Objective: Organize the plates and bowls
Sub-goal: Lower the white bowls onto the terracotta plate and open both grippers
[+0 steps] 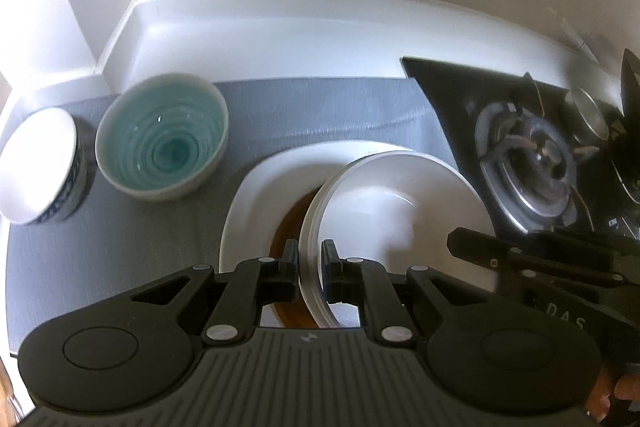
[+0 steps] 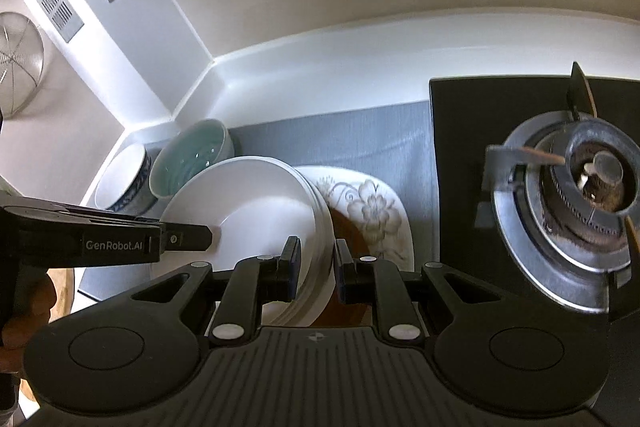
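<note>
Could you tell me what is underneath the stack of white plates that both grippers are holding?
Under the stack of white plates lies a flower-patterned plate with a brown centre, on the grey mat. The stack covers most of its middle, so anything else there is hidden.

Soft daylight from the left, glare on white walls, slight motion blur, dark fisheye corners

You see a teal-swirled bowl (image 1: 162,149) and a blue-patterned white bowl (image 1: 38,165). The stacked plates (image 2: 256,211) are plain white. The square plate (image 2: 372,211) shows grey flowers.
</note>
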Demonstrator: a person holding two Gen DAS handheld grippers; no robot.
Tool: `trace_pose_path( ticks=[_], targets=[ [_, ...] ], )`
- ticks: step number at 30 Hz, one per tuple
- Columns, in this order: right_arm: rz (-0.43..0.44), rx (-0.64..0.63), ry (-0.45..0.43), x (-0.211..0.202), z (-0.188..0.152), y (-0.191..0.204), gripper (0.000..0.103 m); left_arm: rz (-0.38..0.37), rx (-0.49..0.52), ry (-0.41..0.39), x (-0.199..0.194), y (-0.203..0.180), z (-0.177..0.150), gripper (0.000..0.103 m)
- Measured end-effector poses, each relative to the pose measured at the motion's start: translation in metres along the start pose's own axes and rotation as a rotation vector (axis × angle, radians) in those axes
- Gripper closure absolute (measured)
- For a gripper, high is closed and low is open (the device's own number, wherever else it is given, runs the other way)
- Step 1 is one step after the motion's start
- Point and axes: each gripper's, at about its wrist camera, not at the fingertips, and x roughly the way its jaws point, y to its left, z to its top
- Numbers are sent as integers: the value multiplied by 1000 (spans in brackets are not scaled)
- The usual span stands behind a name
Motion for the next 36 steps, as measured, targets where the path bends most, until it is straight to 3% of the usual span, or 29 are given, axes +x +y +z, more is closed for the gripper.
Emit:
trace_pose_path(
  ticks=[15,31,33,34,35,36],
  targets=[
    [-2,10,38,8,-9,-5,84,-2,-13,52,18,3,-6,91],
    [-11,22,55,21,-5,-10,82,-6,-19,52,24,7,-4,91],
    [-9,22,53,22,-4,-10,81,-4,-18,41,22,6,-4,87],
    [-14,21,47,21,-5,-10,81,-3,-19,35,21,6,-4,76],
    [-21,21,41,21,-5,-10,81,2,-19,27,19,6,-4,58],
    [-25,21,38,20,-4,-10,76,11,-20,18,18,7,-5,50]
  ],
)
